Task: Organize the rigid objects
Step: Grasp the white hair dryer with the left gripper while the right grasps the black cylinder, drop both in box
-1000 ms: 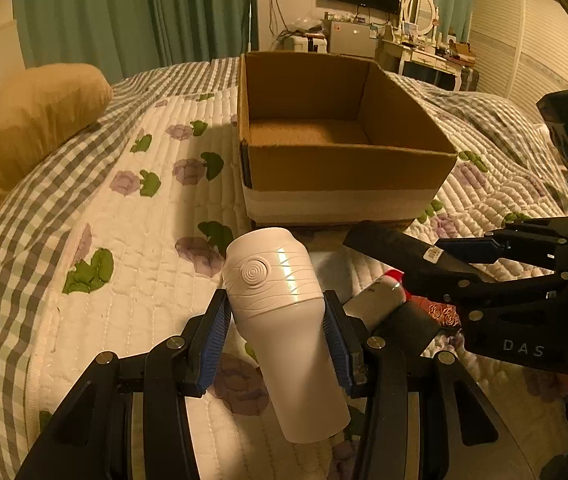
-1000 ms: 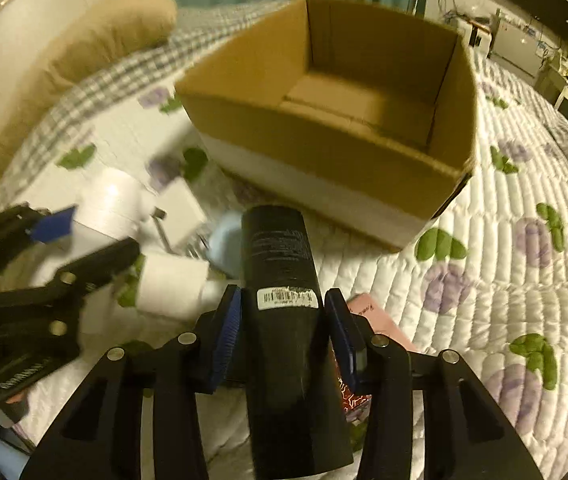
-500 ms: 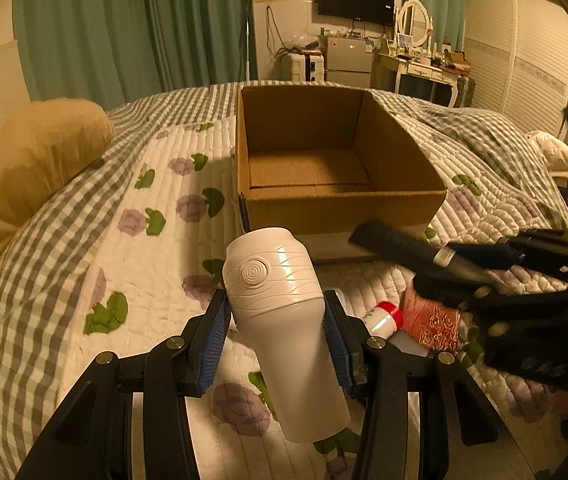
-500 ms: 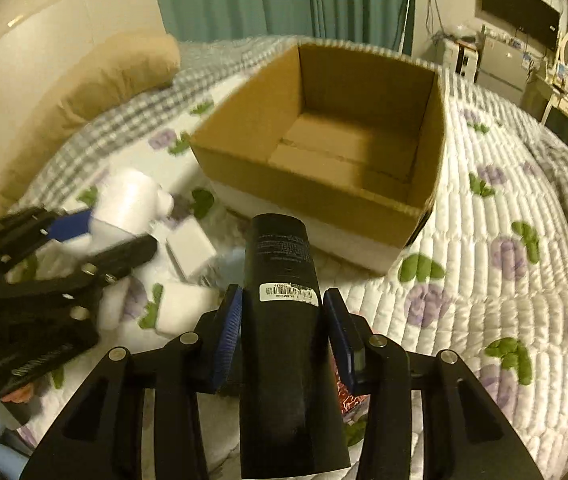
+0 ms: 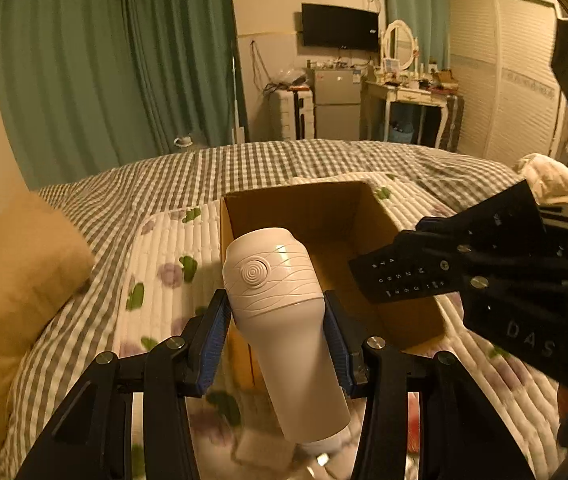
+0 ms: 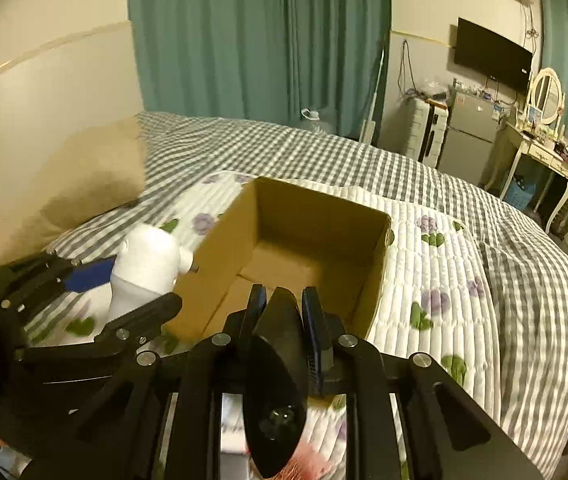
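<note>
Left gripper [image 5: 276, 312]: clamped on the white bottle [image 5: 284, 320], centre of the left view, at the box's near left corner.
Right gripper [image 6: 280, 312]: clamped on the black bottle [image 6: 278, 380], lower centre of the right view, tip at the box's near rim.
Cardboard box [image 6: 220, 256]: open, on the quilt [image 6: 436, 280].

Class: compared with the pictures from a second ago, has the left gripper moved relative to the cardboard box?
Yes. The left gripper, gripping the white plastic bottle, rose toward the open brown cardboard box.
</note>
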